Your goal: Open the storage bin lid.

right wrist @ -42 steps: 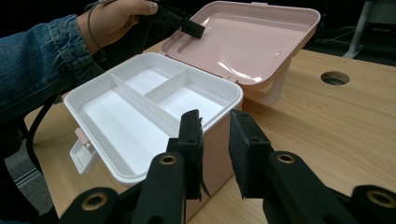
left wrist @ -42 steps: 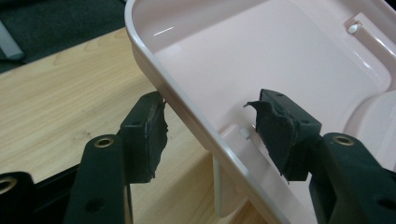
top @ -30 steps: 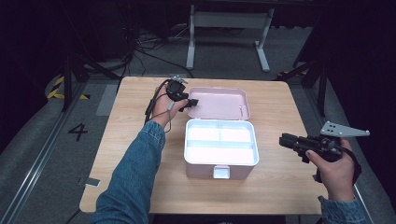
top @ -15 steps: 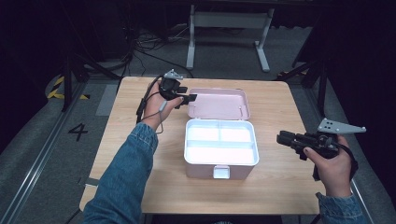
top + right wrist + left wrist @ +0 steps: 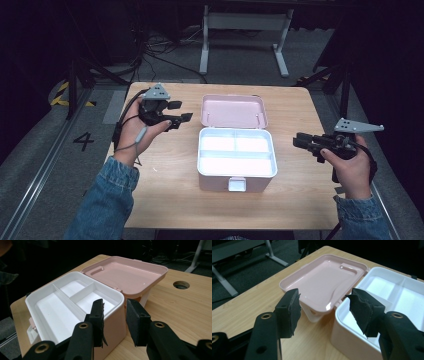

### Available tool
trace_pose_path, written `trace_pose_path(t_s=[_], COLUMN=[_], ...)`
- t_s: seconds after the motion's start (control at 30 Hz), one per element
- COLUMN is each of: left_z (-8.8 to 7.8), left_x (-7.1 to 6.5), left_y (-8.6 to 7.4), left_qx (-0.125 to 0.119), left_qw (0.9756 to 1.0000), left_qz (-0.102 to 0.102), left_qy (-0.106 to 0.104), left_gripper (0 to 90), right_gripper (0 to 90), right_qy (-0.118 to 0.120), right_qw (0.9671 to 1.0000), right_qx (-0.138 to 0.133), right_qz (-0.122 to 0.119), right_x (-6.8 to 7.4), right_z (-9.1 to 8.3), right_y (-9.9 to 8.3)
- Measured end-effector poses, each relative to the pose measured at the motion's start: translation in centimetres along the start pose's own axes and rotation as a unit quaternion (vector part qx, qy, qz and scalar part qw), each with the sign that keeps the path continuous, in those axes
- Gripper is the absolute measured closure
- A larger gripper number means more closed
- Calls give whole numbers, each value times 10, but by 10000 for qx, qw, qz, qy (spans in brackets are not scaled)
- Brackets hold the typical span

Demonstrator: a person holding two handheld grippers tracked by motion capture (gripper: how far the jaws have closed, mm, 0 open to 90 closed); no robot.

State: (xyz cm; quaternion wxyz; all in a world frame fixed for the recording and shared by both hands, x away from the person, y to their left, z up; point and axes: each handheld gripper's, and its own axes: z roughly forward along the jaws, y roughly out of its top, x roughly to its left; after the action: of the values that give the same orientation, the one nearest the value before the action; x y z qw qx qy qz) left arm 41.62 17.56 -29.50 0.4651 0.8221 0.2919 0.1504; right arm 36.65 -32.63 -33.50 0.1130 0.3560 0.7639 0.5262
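The left hand-held gripper (image 5: 179, 112) hangs over the worktop (image 5: 170, 175) near its far-left corner, jaws spread wide with nothing between them; they point toward the box. Its own view looks across the gap at the lid (image 5: 325, 281) and the near corner of the tray (image 5: 387, 295), touching neither. The right hand-held gripper (image 5: 298, 140) is held just off the right edge of the worktop, jaws a narrow gap apart and empty, aimed at the box's right side; in its view the pads (image 5: 98, 320) stand just short of the box wall without clear contact.

Both forearms are cut off by the bottom of the high view. The tray's inside is washed out by glare there, so its floor is hard to read. In the left gripper view the tray runs off the right edge.

The box (image 5: 236, 159) sits at the middle of the worktop, open. Its pink lid (image 5: 234, 110) lies back flat toward the far edge, joined at the hinge. The white tray has one long compartment along the front and two smaller ones behind. A small latch tab (image 5: 237, 184) hangs at the front wall.
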Motion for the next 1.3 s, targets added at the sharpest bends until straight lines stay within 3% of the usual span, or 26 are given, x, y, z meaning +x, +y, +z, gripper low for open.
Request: trace_pose_path(t_s=[0.17,0.3,0.43,0.53,0.67,0.83,0.93,0.97,1.07,1.1,1.23,1.27,1.3], left_z=[-19,-36,-49,-60,-67,-73,-73,-73,-73,-71,-69,-67,-65], left_x=[-5,-10,-13,-15,-19,-19,-14,-14,-10,-9,-5,-2,-1], left_y=[-11,-22,-34,-46,-57,-75,-88,-88,-95,-99,-106,-110,-113], left_qx=[93,183,364,548,729,973,1208,1208,1430,1532,1625,1754,1783], left_qw=[9999,9996,9987,9970,9948,9923,9887,9887,9841,9819,9802,9776,9767], left_qz=[38,-65,-121,-161,-157,-267,-472,-472,-470,-599,-669,-742,-788], left_qy=[131,225,336,522,690,713,749,749,939,936,911,892,903], left_gripper=[420,415,408,403,398,394,391,391,388,386,383,381,378], right_gripper=[638,602,577,557,540,528,521,521,513,513,514,514,514], right_qy=[-41,-93,-265,-426,-444,-507,-604,-604,-620,-627,-690,-718,-751], right_qw=[10000,9999,9993,9981,9977,9970,9956,9956,9946,9941,9923,9917,9910], right_qx=[30,47,249,449,500,571,715,715,825,874,1006,1054,1092], right_qz=[24,38,17,10,91,124,89,89,149,159,199,188,193], right_x=[-9,-17,-25,-32,-37,-40,-43,-43,-45,-47,-50,-50,-51], right_z=[0,-2,-4,-4,-6,-8,-8,-8,-8,-8,-7,-7,-7], right_y=[4,9,9,6,3,0,-4,-4,-7,-9,-13,-14,-15])
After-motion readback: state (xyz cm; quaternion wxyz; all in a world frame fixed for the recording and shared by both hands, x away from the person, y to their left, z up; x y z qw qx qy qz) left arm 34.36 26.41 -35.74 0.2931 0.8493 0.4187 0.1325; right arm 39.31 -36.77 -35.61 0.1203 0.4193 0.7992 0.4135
